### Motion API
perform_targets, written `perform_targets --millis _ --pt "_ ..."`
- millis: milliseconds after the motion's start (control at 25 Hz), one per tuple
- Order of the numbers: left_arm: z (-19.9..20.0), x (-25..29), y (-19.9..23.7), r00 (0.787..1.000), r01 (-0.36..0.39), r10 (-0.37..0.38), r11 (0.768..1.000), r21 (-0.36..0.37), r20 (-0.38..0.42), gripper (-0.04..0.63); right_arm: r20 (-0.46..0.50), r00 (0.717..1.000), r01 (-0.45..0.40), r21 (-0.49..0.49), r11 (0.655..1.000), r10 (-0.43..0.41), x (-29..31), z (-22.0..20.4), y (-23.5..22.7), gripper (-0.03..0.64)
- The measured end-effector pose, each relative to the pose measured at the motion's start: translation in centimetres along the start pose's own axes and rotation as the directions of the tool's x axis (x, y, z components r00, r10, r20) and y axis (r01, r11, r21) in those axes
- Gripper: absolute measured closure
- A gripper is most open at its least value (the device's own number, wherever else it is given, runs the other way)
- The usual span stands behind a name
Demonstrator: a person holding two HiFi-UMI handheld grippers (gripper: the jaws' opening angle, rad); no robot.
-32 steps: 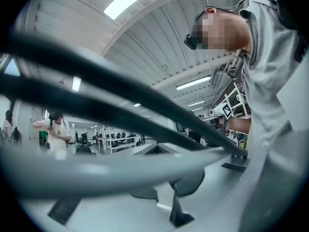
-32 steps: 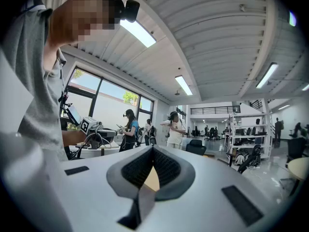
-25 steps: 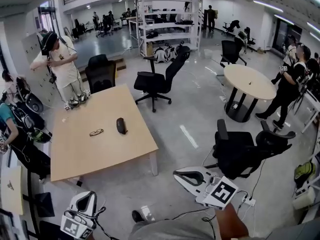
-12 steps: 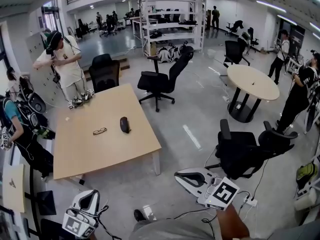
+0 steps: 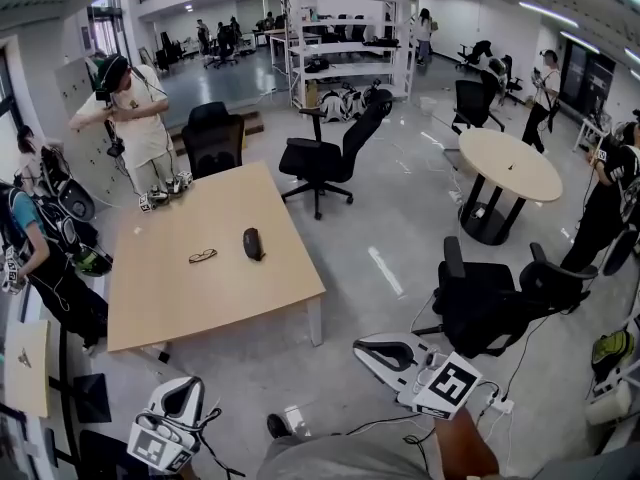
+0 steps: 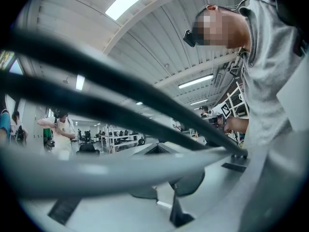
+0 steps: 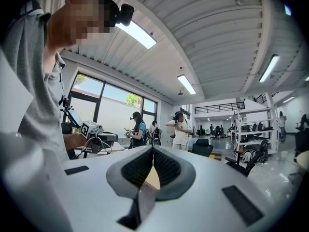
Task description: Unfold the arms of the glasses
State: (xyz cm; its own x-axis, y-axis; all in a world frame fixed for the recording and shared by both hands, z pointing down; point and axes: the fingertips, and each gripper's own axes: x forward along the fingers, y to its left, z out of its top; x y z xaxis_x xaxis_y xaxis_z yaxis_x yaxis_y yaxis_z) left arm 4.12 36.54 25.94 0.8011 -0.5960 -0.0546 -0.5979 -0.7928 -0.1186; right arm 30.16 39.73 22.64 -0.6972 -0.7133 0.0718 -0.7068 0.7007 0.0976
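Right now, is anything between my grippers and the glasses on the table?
Nothing visible. Only floor and bare tabletop separate the glasses from the left gripper and right gripper, both shut and empty. The black case lies beside the glasses, apart.

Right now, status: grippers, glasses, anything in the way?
Left gripper, right gripper shut, empty. Glasses on table beside dark case, untouched. Path to table looks clear.
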Motion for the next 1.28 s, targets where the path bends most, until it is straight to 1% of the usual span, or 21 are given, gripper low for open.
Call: perform_targets --millis 120,240,320,360,440,600,720,800,880,1040,1120,1280 --pt "-0.1 -0.5 -1.1 1.0 -0.002 0.002 1.0 0.005 0.002 0.589 0.024 1.0 0.0 0.007 1.0 -0.001 -1.2 0.3 0.6 0.609" --pt "0.2 0.5 -2.5 1.0 0.026 -0.026 0.999 0.022 0.015 0.589 0.027 0.999 0.031 0.004 1.0 -0.031 -3.7 0.6 0.6 0.609" --pt "0.4 1.1 -2.1 0.999 0.036 -0.037 0.999 0.029 0.019 0.589 0.028 0.999 0.038 0.01 0.999 -0.039 -3.4 0.6 0.2 0.609" --pt "0.3 1.0 -1.5 0.999 0.029 -0.029 0.999 0.026 0.015 0.589 0.027 0.999 0.027 0.02 0.999 -0.028 -2.5 0.4 0.0 0.609" --pt "-0.3 0.3 0.4 1.0 0.004 -0.004 1.0 0.014 0.001 0.589 0.019 1.0 -0.007 0.045 0.999 0.006 0.3 -0.3 -0.1 0.609" --pt "-2.0 0.0 4.5 0.998 -0.027 0.025 0.999 -0.022 -0.061 0.589 -0.009 0.999 -0.043 0.072 0.996 0.044 5.3 -1.1 -0.7 0.609" --pt "-1.7 0.9 5.3 0.997 -0.042 0.039 0.998 -0.039 -0.06 0.589 -0.022 0.998 -0.058 0.08 0.995 0.06 6.1 -0.8 -1.7 0.609" --pt "-1.5 1.3 5.7 0.997 -0.051 0.049 0.998 -0.035 -0.057 0.589 -0.025 0.997 -0.066 0.087 0.994 0.068 6.4 -0.7 -2.2 0.609" --pt "-1.6 1.5 6.9 0.997 -0.055 0.053 0.998 -0.038 -0.057 0.589 -0.026 0.997 -0.071 0.092 0.993 0.074 7.8 -0.8 -2.5 0.609" --pt "-2.8 1.3 13.1 0.998 -0.05 0.047 0.997 -0.056 -0.052 0.589 -0.037 0.996 -0.078 0.092 0.993 0.082 14.6 -0.9 -2.6 0.609" --pt "-3.3 1.3 16.0 0.998 -0.045 0.043 0.998 -0.052 -0.044 0.589 -0.041 0.996 -0.078 0.087 0.993 0.082 17.8 -0.8 -2.8 0.609" --pt "-3.9 1.5 19.9 0.999 -0.019 0.017 0.998 -0.056 -0.029 0.589 -0.051 0.996 -0.063 0.075 0.995 0.067 22.8 -0.9 -2.9 0.609"
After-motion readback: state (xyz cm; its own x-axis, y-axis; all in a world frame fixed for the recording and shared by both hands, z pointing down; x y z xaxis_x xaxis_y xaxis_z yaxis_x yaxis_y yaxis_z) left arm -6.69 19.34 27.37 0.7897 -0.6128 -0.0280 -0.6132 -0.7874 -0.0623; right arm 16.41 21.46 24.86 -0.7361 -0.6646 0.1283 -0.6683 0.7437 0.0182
